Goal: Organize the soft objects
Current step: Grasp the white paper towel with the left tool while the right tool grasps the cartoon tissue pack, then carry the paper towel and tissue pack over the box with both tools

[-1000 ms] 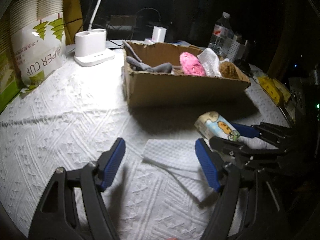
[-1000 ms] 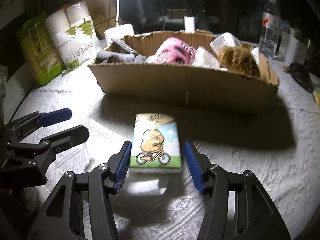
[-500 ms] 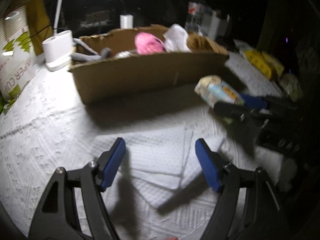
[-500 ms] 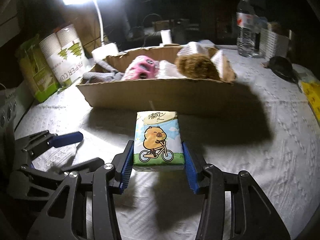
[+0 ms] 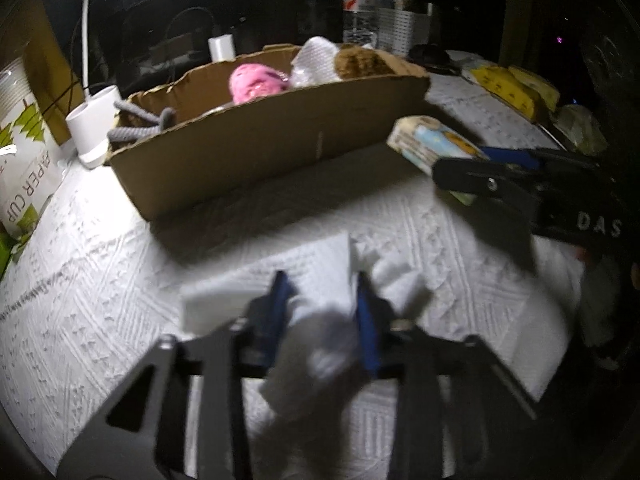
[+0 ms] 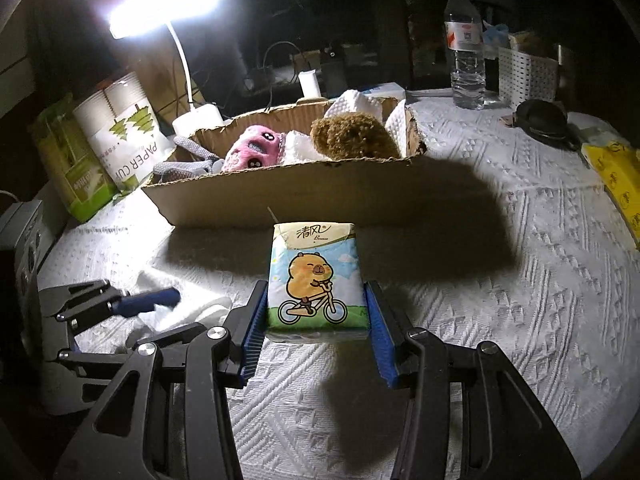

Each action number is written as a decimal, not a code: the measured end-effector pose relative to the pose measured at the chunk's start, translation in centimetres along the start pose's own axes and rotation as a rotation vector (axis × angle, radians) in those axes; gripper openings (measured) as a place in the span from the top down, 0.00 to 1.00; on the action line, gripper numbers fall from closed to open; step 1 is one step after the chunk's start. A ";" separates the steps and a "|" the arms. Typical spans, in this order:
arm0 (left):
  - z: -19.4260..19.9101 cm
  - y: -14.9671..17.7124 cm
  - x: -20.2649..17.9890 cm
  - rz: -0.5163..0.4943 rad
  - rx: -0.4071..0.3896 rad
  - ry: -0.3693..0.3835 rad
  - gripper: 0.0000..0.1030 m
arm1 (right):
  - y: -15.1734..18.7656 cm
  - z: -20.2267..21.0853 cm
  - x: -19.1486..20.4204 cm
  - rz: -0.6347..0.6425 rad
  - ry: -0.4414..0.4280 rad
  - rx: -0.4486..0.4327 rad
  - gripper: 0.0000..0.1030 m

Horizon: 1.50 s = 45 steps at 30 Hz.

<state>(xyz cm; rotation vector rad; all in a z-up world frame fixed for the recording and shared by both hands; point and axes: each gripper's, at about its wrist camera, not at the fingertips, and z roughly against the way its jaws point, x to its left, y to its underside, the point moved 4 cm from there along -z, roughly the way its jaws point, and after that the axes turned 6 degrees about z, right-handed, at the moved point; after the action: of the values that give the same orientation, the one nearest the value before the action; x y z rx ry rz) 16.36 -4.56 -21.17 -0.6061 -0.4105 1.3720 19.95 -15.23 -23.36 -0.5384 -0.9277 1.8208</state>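
My right gripper (image 6: 316, 320) is shut on a tissue pack (image 6: 316, 280) printed with a capybara on a bicycle, held above the table in front of the cardboard box (image 6: 304, 192); the pack also shows in the left wrist view (image 5: 436, 144). My left gripper (image 5: 322, 304) is shut on a white paper napkin (image 5: 316, 280) lying on the tablecloth; the view is blurred. The box (image 5: 260, 148) holds a pink plush (image 6: 252, 148), a brown plush (image 6: 352, 136), a grey soft toy (image 6: 188, 160) and white tissues (image 6: 352, 104).
A paper-cup sleeve (image 6: 124, 132) and green package (image 6: 68, 164) stand left of the box. A white desk lamp (image 6: 168, 4) stands behind it. A water bottle (image 6: 464, 44), white basket (image 6: 528, 72), dark object (image 6: 540, 116) and yellow packs (image 6: 616, 172) are at the right.
My left gripper has closed on the white napkin. My right gripper has lifted the tissue pack higher and holds it in front of the box.
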 end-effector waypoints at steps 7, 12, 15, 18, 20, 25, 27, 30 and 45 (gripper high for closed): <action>1.6 -0.6 -0.5 -0.001 -0.034 0.037 0.90 | -0.3 0.9 -0.2 -0.004 0.013 -0.018 0.52; 3.0 -1.4 -0.1 0.013 -0.067 0.055 0.91 | -0.8 1.6 -0.3 -0.002 0.023 -0.031 0.52; 3.8 -2.0 0.3 0.024 -0.088 0.060 0.91 | -1.3 2.1 -0.2 0.004 0.028 -0.042 0.52; 4.7 -2.6 0.8 0.041 -0.107 0.069 0.91 | -1.7 2.5 -0.2 0.010 0.032 -0.051 0.52; 5.1 -3.1 1.3 0.052 -0.120 0.072 0.91 | -2.1 2.8 -0.2 0.013 0.035 -0.059 0.52; 6.3 -4.3 2.2 0.067 -0.162 0.068 0.91 | -3.1 3.2 -0.2 0.023 0.042 -0.072 0.52; 6.6 -4.8 2.4 0.070 -0.175 0.067 0.91 | -3.5 3.4 -0.1 0.028 0.043 -0.077 0.52; 7.0 -5.5 2.7 0.073 -0.190 0.069 0.91 | -4.1 3.5 0.0 0.035 0.046 -0.083 0.52; 8.0 -9.2 4.8 0.087 -0.256 0.055 0.90 | -7.5 3.2 0.2 0.064 0.050 -0.106 0.52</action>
<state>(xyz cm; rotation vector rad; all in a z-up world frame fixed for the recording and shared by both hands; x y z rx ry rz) 19.50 0.68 -9.53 -0.8791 -0.5249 1.3923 21.87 -14.50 -15.46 -0.6843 -0.9871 1.8139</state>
